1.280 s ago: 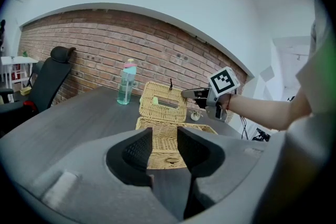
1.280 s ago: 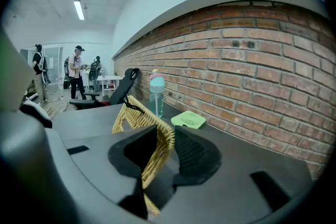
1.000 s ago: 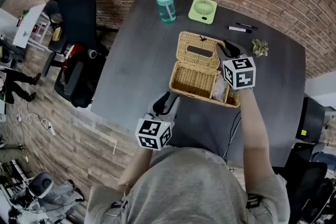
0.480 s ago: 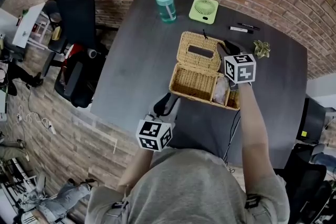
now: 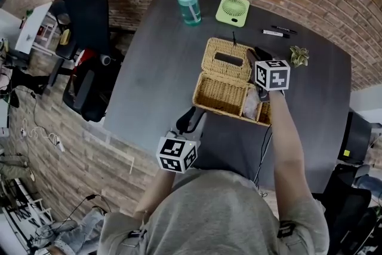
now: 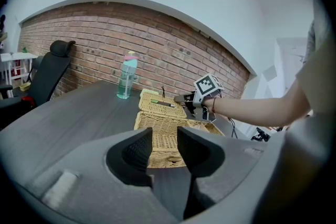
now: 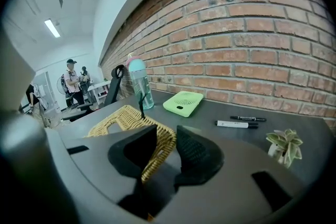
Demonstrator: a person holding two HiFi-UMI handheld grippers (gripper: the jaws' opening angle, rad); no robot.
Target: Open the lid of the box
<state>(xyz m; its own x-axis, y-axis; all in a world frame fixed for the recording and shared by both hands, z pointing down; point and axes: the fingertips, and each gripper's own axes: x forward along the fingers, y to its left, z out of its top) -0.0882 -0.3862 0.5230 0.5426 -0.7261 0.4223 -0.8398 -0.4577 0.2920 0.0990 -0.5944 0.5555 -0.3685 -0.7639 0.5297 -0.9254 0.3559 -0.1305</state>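
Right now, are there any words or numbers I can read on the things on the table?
No readable words or numbers anywhere.
Right marker cube, left marker cube: only black-and-white squares, no letters.
White pen: any print too small to read.
Bottle and green fan: no print visible.

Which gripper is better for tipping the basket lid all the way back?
Right. The right gripper pinches the lid's rim, while the left gripper sits open, short of the basket.
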